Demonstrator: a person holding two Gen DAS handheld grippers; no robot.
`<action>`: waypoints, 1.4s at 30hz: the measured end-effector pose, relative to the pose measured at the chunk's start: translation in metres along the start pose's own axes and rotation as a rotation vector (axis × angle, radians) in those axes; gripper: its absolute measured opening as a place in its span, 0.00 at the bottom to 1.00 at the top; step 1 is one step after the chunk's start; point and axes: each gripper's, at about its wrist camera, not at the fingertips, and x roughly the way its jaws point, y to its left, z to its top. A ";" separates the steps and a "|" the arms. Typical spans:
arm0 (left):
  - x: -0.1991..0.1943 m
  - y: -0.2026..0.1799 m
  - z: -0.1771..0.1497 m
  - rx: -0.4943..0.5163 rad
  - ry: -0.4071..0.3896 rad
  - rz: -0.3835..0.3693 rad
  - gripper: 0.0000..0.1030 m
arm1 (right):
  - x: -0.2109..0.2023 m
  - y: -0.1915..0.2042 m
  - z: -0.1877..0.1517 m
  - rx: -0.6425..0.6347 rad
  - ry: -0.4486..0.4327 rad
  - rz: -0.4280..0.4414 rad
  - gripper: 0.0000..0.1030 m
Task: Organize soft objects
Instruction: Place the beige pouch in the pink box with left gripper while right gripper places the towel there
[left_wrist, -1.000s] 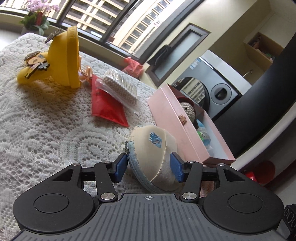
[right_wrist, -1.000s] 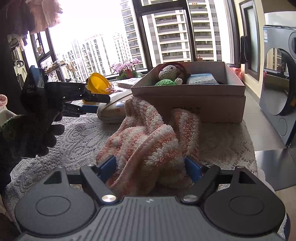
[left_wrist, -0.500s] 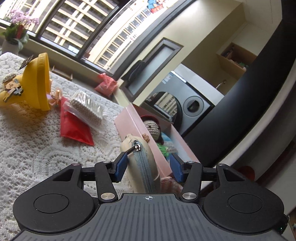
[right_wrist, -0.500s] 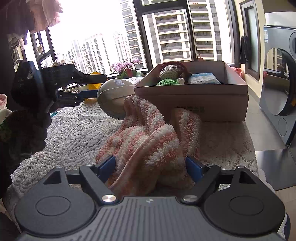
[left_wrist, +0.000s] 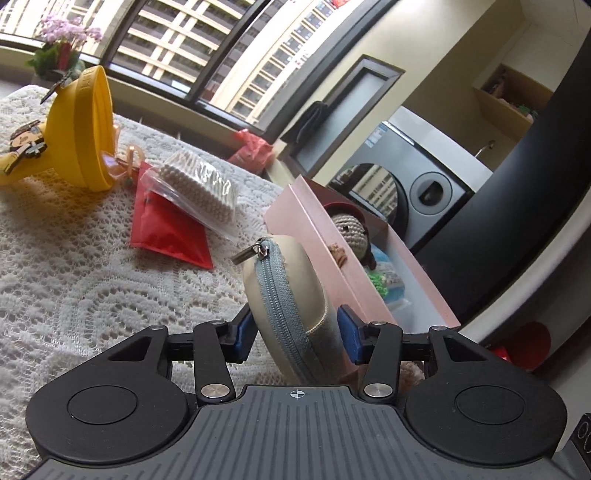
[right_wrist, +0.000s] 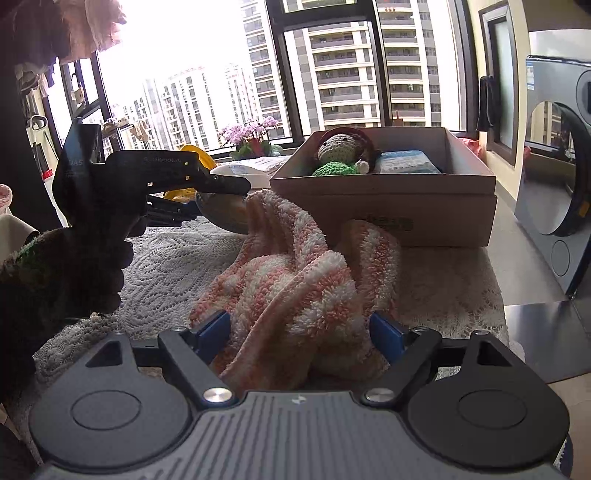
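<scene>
Between the left tongs (left_wrist: 295, 332), whose jaws have just been closing, a round beige zippered fabric pouch (left_wrist: 291, 295) is pinched, lifted off the lace-covered bench (left_wrist: 74, 258) beside the pink cardboard box (left_wrist: 314, 218); squeezed at its rounded sides, it could squirt out short of the rim. The right tongs (right_wrist: 301, 332) stand spread around a pink-and-white striped fluffy towel (right_wrist: 295, 288), and loose folds could snag on lifting
</scene>
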 end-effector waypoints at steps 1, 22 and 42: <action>-0.005 -0.002 -0.002 0.015 -0.002 0.001 0.49 | -0.002 0.001 0.004 -0.025 -0.019 -0.018 0.81; -0.083 -0.124 -0.026 0.363 0.002 -0.099 0.43 | -0.109 -0.025 0.037 0.001 -0.133 -0.010 0.36; 0.081 -0.113 0.027 0.387 0.091 0.165 0.14 | -0.045 -0.093 0.132 0.064 -0.286 -0.144 0.37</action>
